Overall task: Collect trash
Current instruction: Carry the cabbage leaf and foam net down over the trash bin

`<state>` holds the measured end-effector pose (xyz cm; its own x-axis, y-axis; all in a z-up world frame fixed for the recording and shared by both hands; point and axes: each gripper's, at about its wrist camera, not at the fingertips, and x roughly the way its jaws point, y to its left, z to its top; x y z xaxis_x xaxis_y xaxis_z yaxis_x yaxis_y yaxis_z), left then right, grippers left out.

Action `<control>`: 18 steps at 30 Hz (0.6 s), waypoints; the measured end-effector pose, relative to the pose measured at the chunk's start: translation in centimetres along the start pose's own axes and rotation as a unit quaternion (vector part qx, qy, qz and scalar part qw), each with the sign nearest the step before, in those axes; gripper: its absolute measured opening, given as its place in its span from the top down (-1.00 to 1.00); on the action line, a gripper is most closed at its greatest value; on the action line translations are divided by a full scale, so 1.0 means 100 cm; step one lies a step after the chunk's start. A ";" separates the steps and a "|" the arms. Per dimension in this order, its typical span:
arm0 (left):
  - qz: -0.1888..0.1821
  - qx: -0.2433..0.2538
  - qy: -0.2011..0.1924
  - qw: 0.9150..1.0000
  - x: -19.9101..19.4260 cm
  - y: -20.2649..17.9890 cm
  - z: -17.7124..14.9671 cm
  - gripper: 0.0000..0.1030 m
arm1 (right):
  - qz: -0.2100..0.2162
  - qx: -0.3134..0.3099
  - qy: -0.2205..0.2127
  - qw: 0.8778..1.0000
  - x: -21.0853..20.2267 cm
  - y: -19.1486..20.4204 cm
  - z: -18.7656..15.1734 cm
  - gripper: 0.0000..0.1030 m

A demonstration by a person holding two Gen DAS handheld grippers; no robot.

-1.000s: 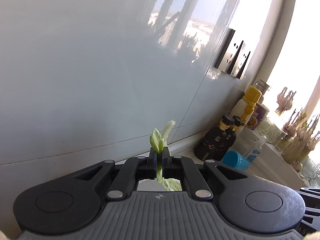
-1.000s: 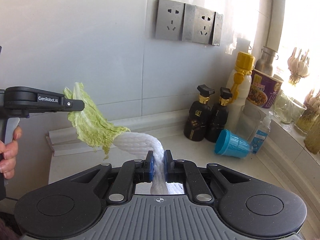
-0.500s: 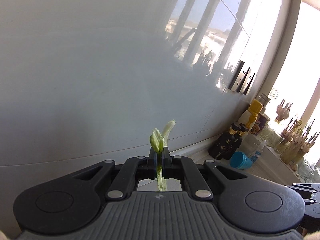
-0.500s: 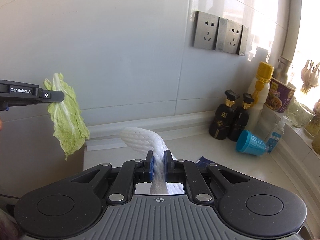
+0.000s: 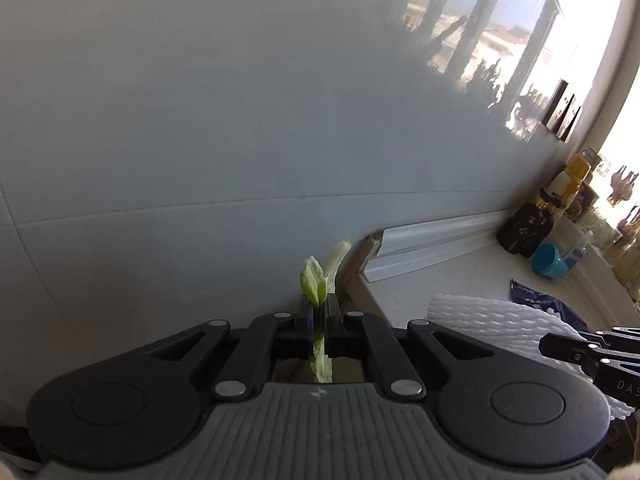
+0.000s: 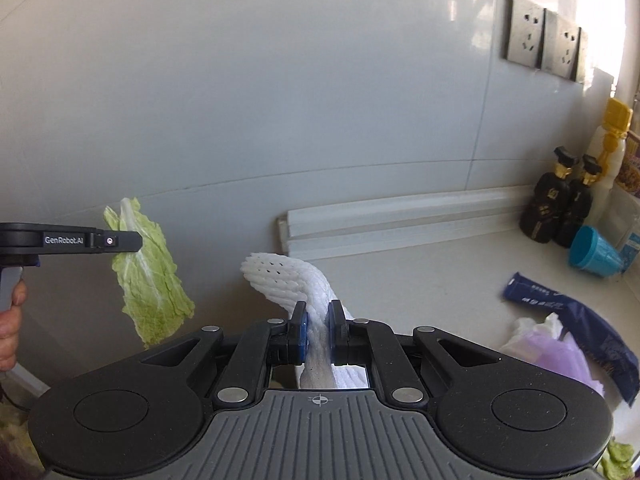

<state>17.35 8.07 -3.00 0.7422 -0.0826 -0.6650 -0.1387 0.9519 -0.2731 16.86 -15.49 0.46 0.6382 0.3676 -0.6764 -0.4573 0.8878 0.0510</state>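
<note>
My left gripper (image 5: 319,307) is shut on a green cabbage leaf (image 5: 316,276), held in the air past the counter's left end. In the right wrist view the left gripper (image 6: 136,241) shows at the far left with the leaf (image 6: 154,280) hanging from it. My right gripper (image 6: 318,316) is shut on a white foam net sleeve (image 6: 286,276), held above the counter (image 6: 420,280). The sleeve also shows in the left wrist view (image 5: 500,324). A dark blue wrapper (image 6: 568,308) and a crumpled purple and white bag (image 6: 548,344) lie on the counter to the right.
A tiled wall (image 6: 280,100) stands close ahead with sockets (image 6: 544,40). Two dark bottles (image 6: 560,208), a yellow-capped bottle (image 6: 612,148) and a tipped blue cup (image 6: 596,252) stand at the far right. Green scraps (image 6: 618,460) lie at the bottom right.
Both grippers have swung left along the counter with their loads. The bottles and cup have shifted to the right edge, and the blue wrapper and purple bag have come into view.
</note>
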 end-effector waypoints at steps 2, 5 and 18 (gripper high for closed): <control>0.009 -0.007 0.014 1.000 0.004 0.007 -0.009 0.93 | 0.010 -0.007 0.010 1.000 0.006 0.012 -0.002 0.85; 0.020 -0.012 0.034 0.999 0.010 0.013 -0.023 0.93 | 0.022 -0.019 0.027 0.999 0.016 0.031 -0.007 0.85; 0.064 -0.024 0.145 0.987 0.044 0.042 -0.083 0.93 | 0.033 -0.022 0.126 0.991 0.076 0.084 -0.052 0.85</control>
<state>14.63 9.27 -12.82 0.4989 -0.0504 -0.8652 -0.2556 0.9453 -0.2025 14.65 -6.69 -8.03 0.4340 0.3378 -0.8352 -0.5231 0.8493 0.0716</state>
